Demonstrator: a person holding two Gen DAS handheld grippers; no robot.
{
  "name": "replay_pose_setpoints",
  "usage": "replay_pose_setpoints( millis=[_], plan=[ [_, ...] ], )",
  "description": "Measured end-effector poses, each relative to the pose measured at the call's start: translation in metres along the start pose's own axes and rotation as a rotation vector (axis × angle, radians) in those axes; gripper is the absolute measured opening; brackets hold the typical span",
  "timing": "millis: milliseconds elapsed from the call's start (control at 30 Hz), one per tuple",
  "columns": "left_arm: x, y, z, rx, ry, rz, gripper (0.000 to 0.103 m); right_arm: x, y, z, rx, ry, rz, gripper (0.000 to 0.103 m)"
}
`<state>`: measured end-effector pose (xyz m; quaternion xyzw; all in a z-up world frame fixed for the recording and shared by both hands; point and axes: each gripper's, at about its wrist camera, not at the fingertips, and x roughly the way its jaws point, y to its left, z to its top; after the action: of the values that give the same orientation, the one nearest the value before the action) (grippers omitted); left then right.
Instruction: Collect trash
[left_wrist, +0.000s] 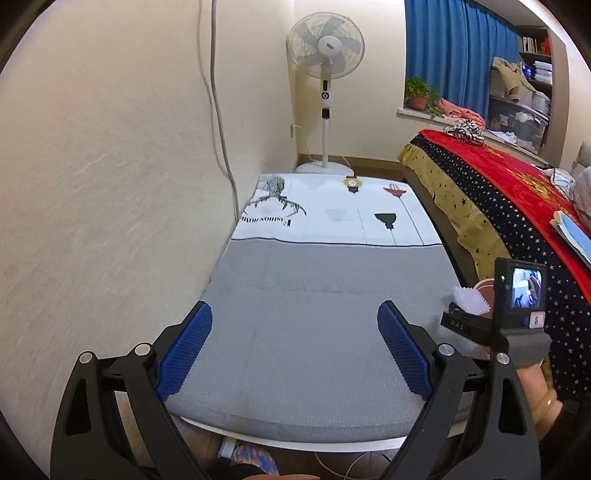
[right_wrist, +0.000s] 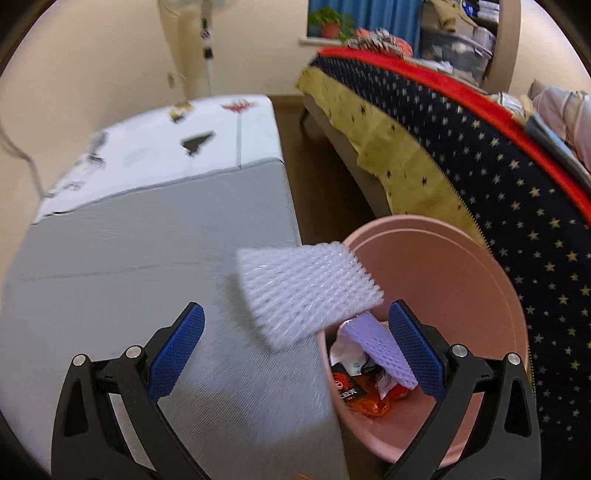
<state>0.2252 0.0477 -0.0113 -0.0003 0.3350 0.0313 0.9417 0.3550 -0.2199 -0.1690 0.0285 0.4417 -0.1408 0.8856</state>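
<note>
Right now your right gripper (right_wrist: 295, 354) is holding its blue fingers (right_wrist: 177, 350) spread wide, with nothing between them. Just beyond the fingertips, a white foam net sleeve (right_wrist: 306, 291) is hanging in the air, touching neither finger and tilting over the near rim of the pink bin (right_wrist: 480, 280). It is blurred, and its lower corner is overlapping the bin's edge. Beside your right finger, inside the bin, a second, lilac-tinted foam net (right_wrist: 380, 350) is leaning against crumpled white paper (right_wrist: 347, 350) and orange and black wrappers (right_wrist: 365, 398) lying at the bottom. The bin is standing on the floor, between the grey table (right_wrist: 129, 277) to the left of your fingers and the star-patterned bedspread (right_wrist: 517, 206) to the right.

Meanwhile your left gripper (left_wrist: 295, 347) is also keeping its fingers (left_wrist: 188, 347) wide apart and gripping nothing, hovering over the near end of the grey table (left_wrist: 314, 295). To the right of its right finger, the other gripper's body (left_wrist: 517, 306) is showing with its small lit screen, and a bit of the white net (left_wrist: 469, 299) and the pink bin rim (left_wrist: 484, 284) are peeking out beside it. Farther ahead, a white printed cloth (left_wrist: 332, 218) is covering the table's far end. Beyond that, a white pedestal fan (left_wrist: 325, 51) is standing by the wall, with a blue curtain (left_wrist: 454, 51) to its right.
</note>
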Motion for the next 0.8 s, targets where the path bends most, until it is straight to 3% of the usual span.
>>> replay_pose_setpoints(
  millis=[167, 267, 500, 600, 800],
  plan=[
    [0.001, -0.003, -0.003, 0.018, 0.007, -0.009, 0.088, 0.006, -0.045, 0.012, 0.12, 0.021, -0.122, 0.098],
    [-0.007, -0.004, -0.002, 0.028, -0.019, -0.006, 0.088, -0.018, -0.075, 0.015, 0.21, 0.011, -0.135, 0.098],
    [-0.045, -0.015, -0.005, 0.016, -0.076, -0.048, 0.088, -0.144, -0.091, -0.001, 0.164, -0.117, -0.01, 0.098],
    [-0.067, -0.025, -0.017, 0.018, -0.075, -0.091, 0.088, -0.215, -0.097, -0.03, 0.115, -0.186, 0.04, 0.098],
    [-0.112, -0.043, -0.045, 0.075, -0.109, -0.131, 0.088, -0.294, -0.105, -0.092, -0.007, -0.241, 0.085, 0.098]
  ],
)
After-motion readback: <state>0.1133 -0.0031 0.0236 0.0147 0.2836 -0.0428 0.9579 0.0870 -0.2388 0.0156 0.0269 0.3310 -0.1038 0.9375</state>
